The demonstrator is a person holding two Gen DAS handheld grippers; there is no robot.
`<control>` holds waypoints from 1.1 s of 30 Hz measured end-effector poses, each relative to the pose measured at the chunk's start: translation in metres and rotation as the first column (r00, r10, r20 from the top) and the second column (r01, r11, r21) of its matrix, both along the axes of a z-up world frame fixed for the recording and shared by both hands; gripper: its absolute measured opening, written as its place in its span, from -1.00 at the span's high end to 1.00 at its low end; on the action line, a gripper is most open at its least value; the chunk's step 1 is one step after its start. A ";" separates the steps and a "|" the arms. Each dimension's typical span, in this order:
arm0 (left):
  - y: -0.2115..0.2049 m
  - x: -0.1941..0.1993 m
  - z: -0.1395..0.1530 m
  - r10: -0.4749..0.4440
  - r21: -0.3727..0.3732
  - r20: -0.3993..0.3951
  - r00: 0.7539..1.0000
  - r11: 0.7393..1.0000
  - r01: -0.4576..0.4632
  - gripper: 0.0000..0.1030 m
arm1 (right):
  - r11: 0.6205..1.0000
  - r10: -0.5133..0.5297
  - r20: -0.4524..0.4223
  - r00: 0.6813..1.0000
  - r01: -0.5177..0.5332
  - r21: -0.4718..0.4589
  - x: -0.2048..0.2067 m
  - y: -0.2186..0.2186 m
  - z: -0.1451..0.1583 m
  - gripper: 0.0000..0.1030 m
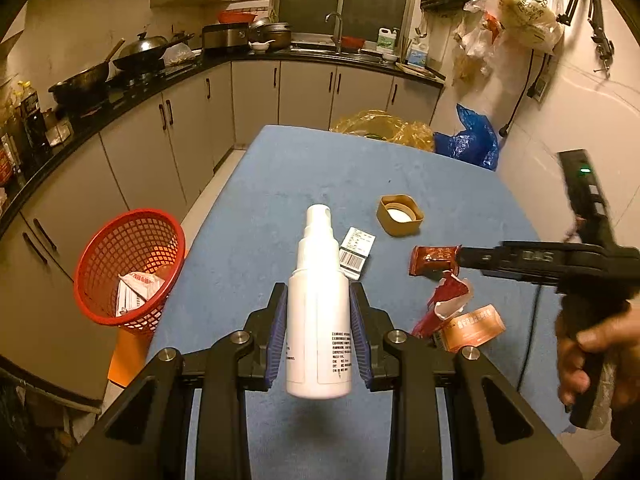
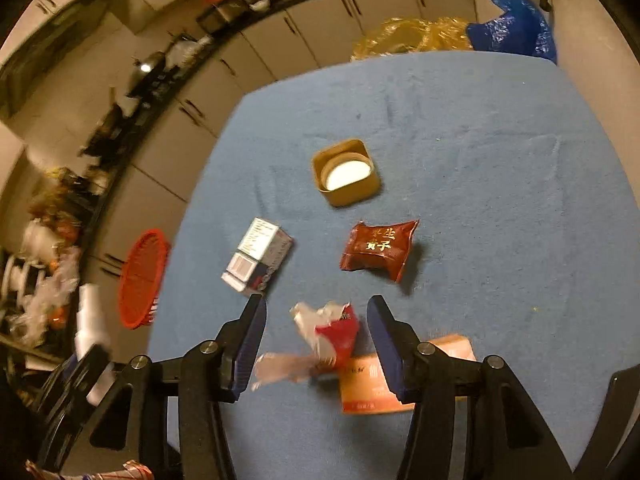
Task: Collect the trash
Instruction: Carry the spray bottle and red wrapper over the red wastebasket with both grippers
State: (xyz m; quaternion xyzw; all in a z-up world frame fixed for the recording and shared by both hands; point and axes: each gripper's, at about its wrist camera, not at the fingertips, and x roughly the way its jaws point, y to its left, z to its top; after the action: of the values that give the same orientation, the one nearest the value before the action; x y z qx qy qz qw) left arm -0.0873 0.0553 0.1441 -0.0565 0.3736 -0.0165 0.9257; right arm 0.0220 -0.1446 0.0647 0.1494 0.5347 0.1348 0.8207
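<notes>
My left gripper (image 1: 319, 312) is shut on a white spray bottle (image 1: 319, 320) and holds it above the blue table (image 1: 280, 184). A red mesh basket (image 1: 128, 268) with a white packet inside stands left of the table, also in the right wrist view (image 2: 142, 280). My right gripper (image 2: 316, 312) is open, its jaws either side of a torn red-and-white wrapper (image 2: 332, 332), above an orange box (image 2: 372, 384). A dark red snack packet (image 2: 378, 249), a small white box (image 2: 258, 256) and a tan lid (image 2: 346, 172) lie further on.
Yellow (image 1: 384, 128) and blue (image 1: 468, 140) plastic bags sit beyond the table's far edge. Kitchen cabinets and a countertop with woks (image 1: 120, 60) run along the left. Bags hang on the right wall (image 1: 516, 4).
</notes>
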 end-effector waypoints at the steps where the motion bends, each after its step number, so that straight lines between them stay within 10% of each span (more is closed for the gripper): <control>1: 0.003 -0.001 -0.001 0.004 -0.002 0.000 1.000 1.000 -0.004 0.44 | 0.999 0.006 -0.024 1.000 -0.007 -0.034 0.002 0.004 -0.006 -0.04; 3: 0.008 -0.003 -0.003 0.011 -0.010 -0.005 1.000 1.000 -0.011 0.44 | 0.997 0.010 -0.073 0.997 -0.016 -0.078 0.001 0.007 -0.021 0.62; 6: 0.018 -0.003 -0.007 0.021 -0.017 -0.011 1.000 1.000 -0.021 0.44 | 0.995 -0.009 -0.094 0.995 -0.001 -0.098 -0.005 0.002 -0.030 0.88; 33: 0.061 0.001 -0.001 0.025 -0.037 -0.002 1.000 0.999 -0.026 0.44 | 0.988 0.049 0.175 0.983 -0.073 0.139 -0.040 0.060 0.054 0.92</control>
State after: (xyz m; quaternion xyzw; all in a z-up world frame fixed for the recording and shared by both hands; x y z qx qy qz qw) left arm -0.0861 0.1166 0.1432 -0.0783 0.3733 -0.0115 0.9243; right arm -0.0184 -0.0847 0.1190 0.1799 0.4556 0.2107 0.8460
